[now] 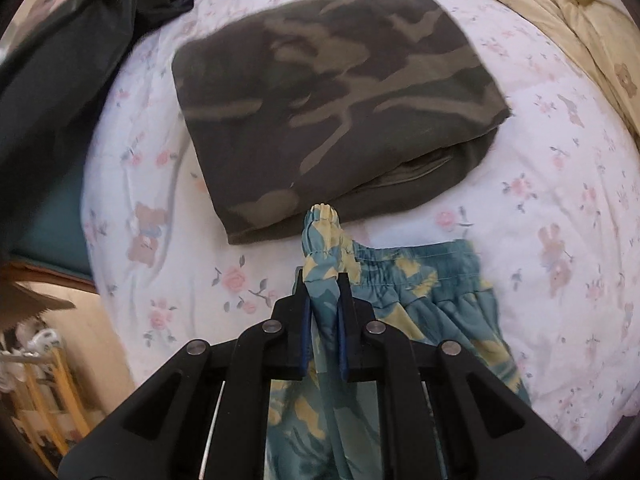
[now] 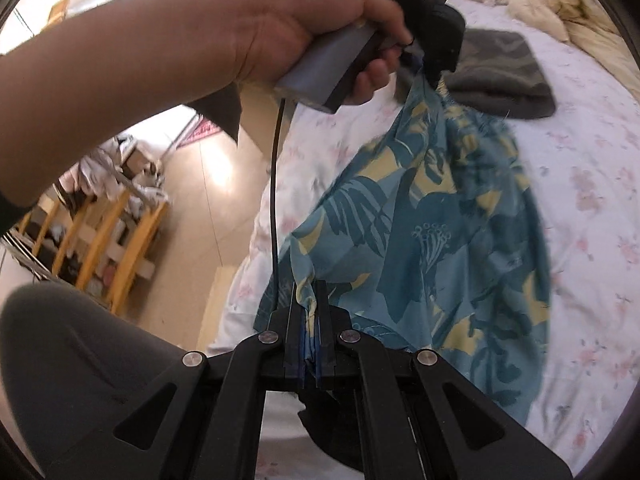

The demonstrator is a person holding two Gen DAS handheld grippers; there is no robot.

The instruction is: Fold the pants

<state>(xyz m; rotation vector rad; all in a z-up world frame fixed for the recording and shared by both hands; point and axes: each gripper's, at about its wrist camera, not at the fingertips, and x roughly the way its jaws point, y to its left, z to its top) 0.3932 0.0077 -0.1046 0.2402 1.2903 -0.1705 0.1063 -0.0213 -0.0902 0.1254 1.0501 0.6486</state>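
Observation:
The teal pants with a yellow leaf print (image 2: 432, 240) hang stretched between both grippers above the floral bedsheet (image 1: 560, 208). My left gripper (image 1: 323, 280) is shut on the elastic waistband (image 1: 400, 268), a bunched corner poking out past its fingertips. My right gripper (image 2: 311, 292) is shut on a thin edge of the pants at the other end. In the right wrist view the person's hand holds the left gripper (image 2: 432, 68) at the top, with the fabric sloping down from it.
A folded camouflage garment (image 1: 332, 100) lies on the bed just beyond the left gripper; it also shows in the right wrist view (image 2: 504, 76). A dark garment (image 1: 80, 40) lies at the far left. A beige quilt (image 1: 560, 12) is bunched at the back right. The bed edge, floor and a wooden rack (image 2: 108, 240) are to the left.

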